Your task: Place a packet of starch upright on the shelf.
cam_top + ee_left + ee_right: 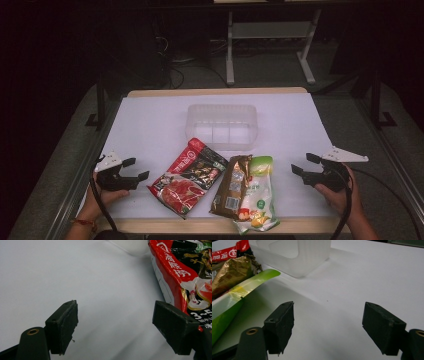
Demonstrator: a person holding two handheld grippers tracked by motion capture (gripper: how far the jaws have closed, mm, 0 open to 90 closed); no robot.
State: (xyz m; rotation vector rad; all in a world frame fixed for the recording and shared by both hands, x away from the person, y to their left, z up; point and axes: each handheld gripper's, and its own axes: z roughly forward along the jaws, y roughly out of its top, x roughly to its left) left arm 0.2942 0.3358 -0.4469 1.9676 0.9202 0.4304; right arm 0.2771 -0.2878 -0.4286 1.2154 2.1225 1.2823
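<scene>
i'm holding my left gripper (131, 169) and right gripper (303, 165) wide apart and empty. the red packet (187, 177) is lying just off my left jaws, the green pouch (257, 195) off my right, the clear bin (221, 126) ahead. i'm judging it best to pinch an edge low and flat.

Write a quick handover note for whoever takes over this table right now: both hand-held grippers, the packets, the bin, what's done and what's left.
Left hand-held gripper: open, empty, beside the red packet, not touching.
Right hand-held gripper: open, empty, right of the green and white packet.
Gold packet lies between those two, overlapping the green and white one.
Clear bin stands behind them, apparently empty.
Done: nothing picked up yet.
Left: probably all three packets into the bin.
</scene>
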